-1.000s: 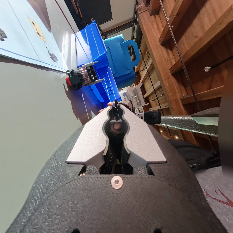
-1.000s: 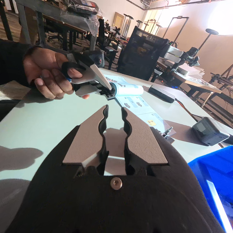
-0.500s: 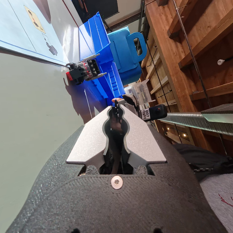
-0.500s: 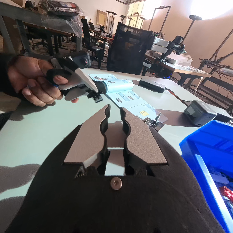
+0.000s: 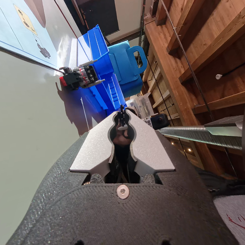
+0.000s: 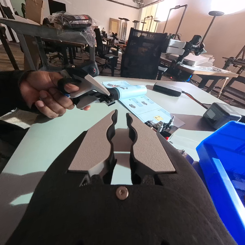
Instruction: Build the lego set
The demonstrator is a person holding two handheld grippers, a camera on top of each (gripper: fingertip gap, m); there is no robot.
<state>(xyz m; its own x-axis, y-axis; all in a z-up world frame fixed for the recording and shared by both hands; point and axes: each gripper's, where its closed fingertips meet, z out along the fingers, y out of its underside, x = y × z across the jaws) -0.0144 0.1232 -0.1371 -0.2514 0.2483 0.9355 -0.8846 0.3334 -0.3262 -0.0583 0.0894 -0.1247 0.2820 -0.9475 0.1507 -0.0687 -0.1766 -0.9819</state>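
Note:
My left gripper (image 5: pixel 122 112) is shut on a small black lego piece (image 5: pixel 122 115), held edge-on above the pale table (image 5: pixel 26 119). In the right wrist view that same gripper (image 6: pixel 108 97) sits in a person's hand (image 6: pixel 46 92) with the black studded piece (image 6: pixel 108 100) at its tips. My right gripper (image 6: pixel 121 112) is open and empty, just below and in front of that piece. A partly built black, grey and red lego model (image 5: pixel 79 75) stands on the table by the blue bin; it also shows in the right wrist view (image 6: pixel 161 127).
An open light-blue instruction booklet (image 6: pixel 132 99) lies on the table. A blue bin (image 6: pixel 225 159) with loose parts stands at the right. A grey camera (image 6: pixel 221 115) and a black flat device (image 6: pixel 167 88) with a cable lie beyond the booklet. Spacing between my two grippers at the tips: around 6 cm.
The left gripper with the black piece has dropped closer to my right gripper's tips. My right gripper has swung right, so the blue bin and the model show more.

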